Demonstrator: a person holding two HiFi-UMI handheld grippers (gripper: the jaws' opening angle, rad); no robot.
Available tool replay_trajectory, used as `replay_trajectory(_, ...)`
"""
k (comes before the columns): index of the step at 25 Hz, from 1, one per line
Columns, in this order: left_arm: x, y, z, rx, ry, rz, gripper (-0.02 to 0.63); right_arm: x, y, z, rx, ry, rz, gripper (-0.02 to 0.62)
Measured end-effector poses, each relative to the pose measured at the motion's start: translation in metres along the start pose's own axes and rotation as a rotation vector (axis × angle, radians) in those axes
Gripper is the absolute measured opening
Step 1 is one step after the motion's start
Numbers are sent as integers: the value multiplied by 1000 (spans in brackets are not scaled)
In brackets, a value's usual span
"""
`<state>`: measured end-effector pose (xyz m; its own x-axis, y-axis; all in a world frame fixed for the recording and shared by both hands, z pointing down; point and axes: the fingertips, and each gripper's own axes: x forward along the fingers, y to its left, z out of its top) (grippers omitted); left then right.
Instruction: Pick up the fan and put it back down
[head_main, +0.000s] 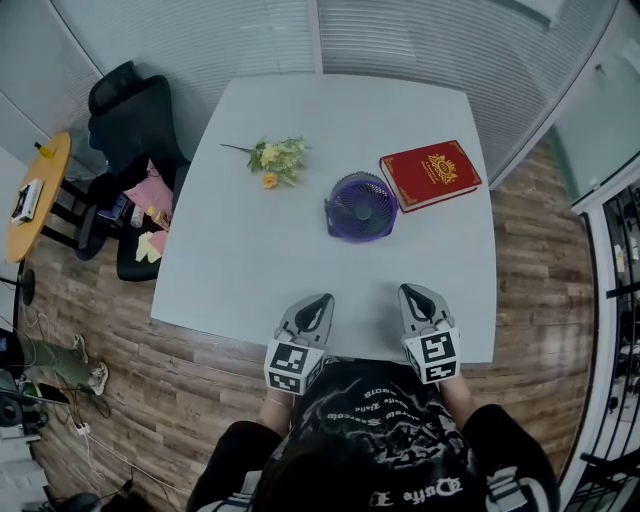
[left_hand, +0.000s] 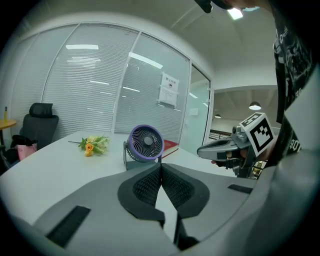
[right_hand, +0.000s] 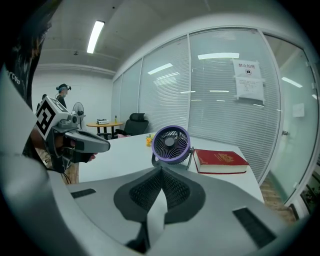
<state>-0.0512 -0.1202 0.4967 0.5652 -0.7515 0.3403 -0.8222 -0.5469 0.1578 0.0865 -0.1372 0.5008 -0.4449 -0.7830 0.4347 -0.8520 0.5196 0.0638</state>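
Observation:
A small purple fan (head_main: 361, 207) stands upright on the grey table (head_main: 260, 270), near its middle; it also shows as the fan (left_hand: 145, 143) in the left gripper view and the fan (right_hand: 171, 144) in the right gripper view. Both grippers hover over the table's near edge, well short of the fan. My left gripper (head_main: 321, 300) is shut with nothing between its pads, its tip (left_hand: 160, 165) pointing toward the fan. My right gripper (head_main: 408, 293) is shut and empty too, tip (right_hand: 161, 170) aimed at the fan.
A red book (head_main: 430, 174) lies just right of the fan. A bunch of yellow flowers (head_main: 275, 158) lies to its left. A black office chair (head_main: 130, 120) with bags stands past the table's left edge, and a round wooden table (head_main: 35, 195) further left. Glass walls with blinds surround the table.

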Motion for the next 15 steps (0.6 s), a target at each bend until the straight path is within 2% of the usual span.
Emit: replay_trajectory(15,8,-4,-1,19,24,-1,20,7,-8,-9,-13,19,-6,6)
